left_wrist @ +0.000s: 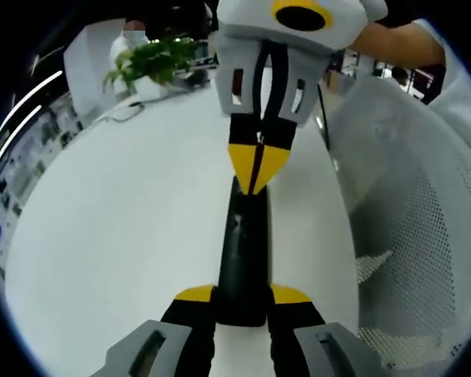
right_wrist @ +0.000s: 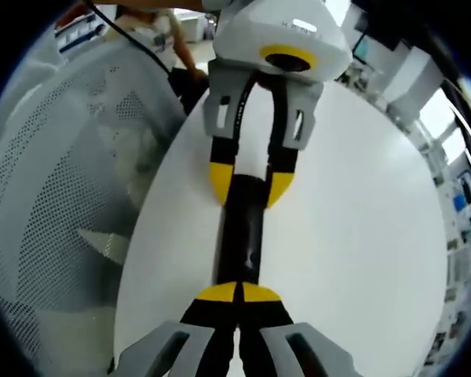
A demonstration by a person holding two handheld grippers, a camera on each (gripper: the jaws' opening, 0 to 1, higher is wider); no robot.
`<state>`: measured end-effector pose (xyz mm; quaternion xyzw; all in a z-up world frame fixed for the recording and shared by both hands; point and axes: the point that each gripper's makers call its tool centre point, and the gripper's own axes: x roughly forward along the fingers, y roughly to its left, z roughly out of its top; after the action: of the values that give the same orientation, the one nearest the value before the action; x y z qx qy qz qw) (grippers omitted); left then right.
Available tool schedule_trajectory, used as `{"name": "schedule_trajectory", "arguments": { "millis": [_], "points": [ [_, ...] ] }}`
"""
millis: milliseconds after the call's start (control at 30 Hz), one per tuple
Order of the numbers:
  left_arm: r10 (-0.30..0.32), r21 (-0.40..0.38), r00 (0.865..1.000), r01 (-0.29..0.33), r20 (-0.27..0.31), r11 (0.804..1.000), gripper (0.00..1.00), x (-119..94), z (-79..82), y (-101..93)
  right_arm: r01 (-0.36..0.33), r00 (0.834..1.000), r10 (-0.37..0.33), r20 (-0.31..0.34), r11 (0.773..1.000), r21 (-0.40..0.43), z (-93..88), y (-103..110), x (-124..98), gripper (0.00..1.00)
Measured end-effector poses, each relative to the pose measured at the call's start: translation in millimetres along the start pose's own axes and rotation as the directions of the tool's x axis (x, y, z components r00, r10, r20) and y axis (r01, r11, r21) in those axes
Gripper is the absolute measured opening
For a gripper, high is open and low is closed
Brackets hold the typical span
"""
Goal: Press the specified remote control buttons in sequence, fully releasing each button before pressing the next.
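A slim black remote control lies lengthwise on the white table. My left gripper is shut on its near end, one yellow tip on each side. In the left gripper view my right gripper comes down from the top, its yellow tips pressed together and resting on the remote's far end. In the right gripper view my right gripper is shut, tips touching the remote, while my left gripper clamps the opposite end. The buttons under the tips are hidden.
A white mesh chair stands close to the table edge, also in the right gripper view as the mesh chair. A potted green plant sits at the table's far side. A person's arm shows behind my right gripper.
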<state>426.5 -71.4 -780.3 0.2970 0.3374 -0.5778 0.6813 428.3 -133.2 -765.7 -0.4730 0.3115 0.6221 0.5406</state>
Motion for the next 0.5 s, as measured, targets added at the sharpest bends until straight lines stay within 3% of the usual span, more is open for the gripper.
{"name": "schedule_trajectory", "arguments": {
  "millis": [500],
  "points": [
    [-0.003,0.002,1.000,0.003,0.003,1.000,0.24,0.3,-0.5,0.2,-0.016,1.000,0.016,-0.002,1.000,-0.002,-0.7,0.3,9.1,0.00]
  ]
}}
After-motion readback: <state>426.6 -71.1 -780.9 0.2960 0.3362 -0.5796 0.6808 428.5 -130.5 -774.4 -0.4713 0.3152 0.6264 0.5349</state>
